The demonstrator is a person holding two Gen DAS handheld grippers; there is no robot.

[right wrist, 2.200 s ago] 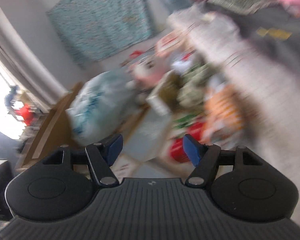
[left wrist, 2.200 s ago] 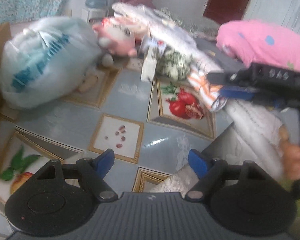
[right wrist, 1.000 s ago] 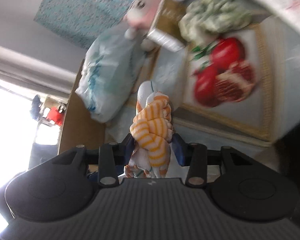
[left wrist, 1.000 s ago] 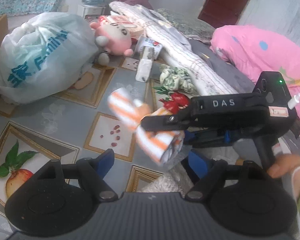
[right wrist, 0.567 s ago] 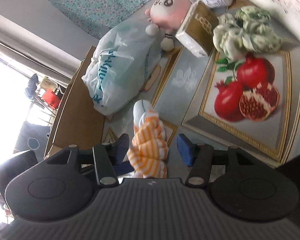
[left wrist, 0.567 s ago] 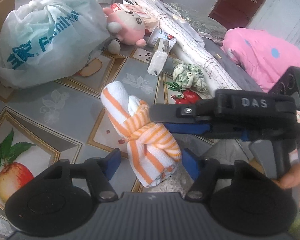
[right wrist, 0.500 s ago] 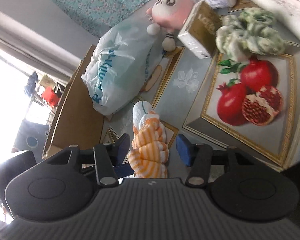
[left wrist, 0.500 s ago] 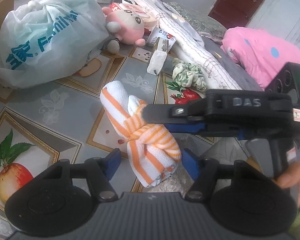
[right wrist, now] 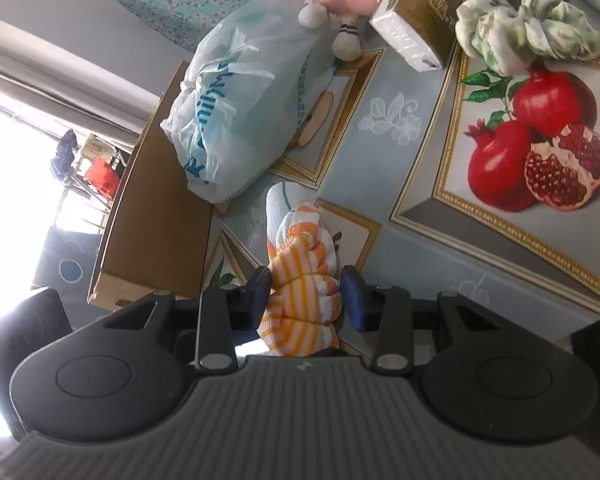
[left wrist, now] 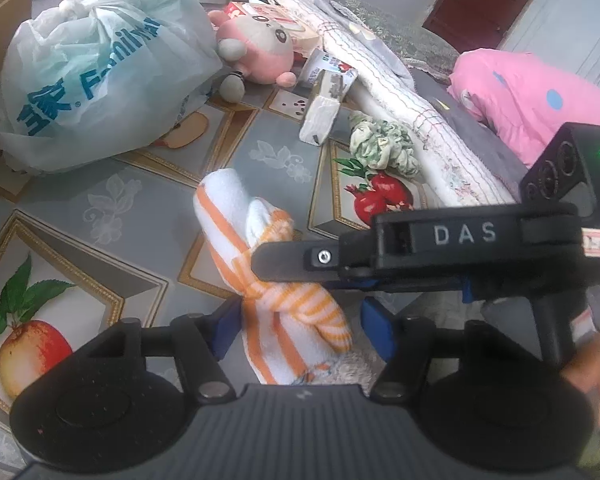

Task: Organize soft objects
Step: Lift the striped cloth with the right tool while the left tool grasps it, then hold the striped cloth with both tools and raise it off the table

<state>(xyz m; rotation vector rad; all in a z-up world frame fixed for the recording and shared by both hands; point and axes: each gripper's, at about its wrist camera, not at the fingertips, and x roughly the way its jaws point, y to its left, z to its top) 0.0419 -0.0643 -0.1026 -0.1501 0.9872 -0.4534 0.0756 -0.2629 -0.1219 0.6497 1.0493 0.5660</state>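
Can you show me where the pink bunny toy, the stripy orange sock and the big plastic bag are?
pink bunny toy [left wrist: 260, 54]: left wrist view, on its face.
stripy orange sock [left wrist: 296, 308]: left wrist view, on the knotted middle.
big plastic bag [left wrist: 100, 76]: left wrist view, on its printed side.

"DAS" on the right claw [left wrist: 296, 276]; plastic bag [left wrist: 100, 80] perhaps reads "Family".

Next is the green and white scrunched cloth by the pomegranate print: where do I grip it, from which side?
Pinch the scrunched cloth across its raised middle folds, coming down from the pomegranate print side; the tissue pack and rolled quilt crowd its far sides. Any thick fold should probably hold.
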